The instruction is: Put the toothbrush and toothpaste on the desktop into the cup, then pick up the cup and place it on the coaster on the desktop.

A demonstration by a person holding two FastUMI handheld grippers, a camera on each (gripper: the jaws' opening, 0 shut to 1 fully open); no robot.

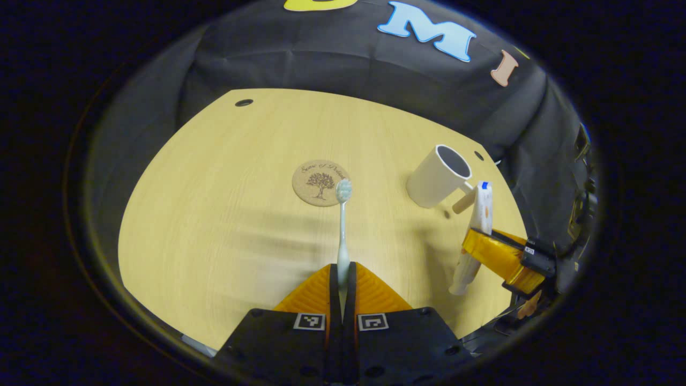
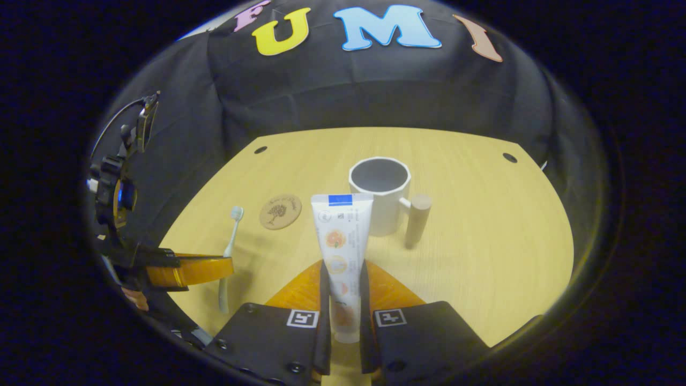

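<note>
My left gripper [image 1: 343, 268] is shut on a pale blue toothbrush [image 1: 343, 225], which sticks forward with its bristle head up over the wooden desktop [image 1: 225, 225]. The right gripper [image 2: 343, 268] is shut on a white toothpaste tube [image 2: 341, 241], held upright, crimped end up. A white cup [image 2: 379, 193] with a wooden handle [image 2: 417, 220] stands just beyond the tube, mouth open and nothing visible inside. A round cork coaster [image 1: 320, 183] lies flat left of the cup. In the left gripper view the right gripper [image 1: 485, 246] holds the tube [image 1: 477, 236] near the cup [image 1: 437, 177].
The desktop has small dark holes [image 2: 509, 157] near its far corners. Black cloth wall surrounds the desk on the far and side edges. In the right gripper view the left gripper [image 2: 228, 265] with the toothbrush [image 2: 229, 252] hovers at the desk's left, near the coaster [image 2: 280, 211].
</note>
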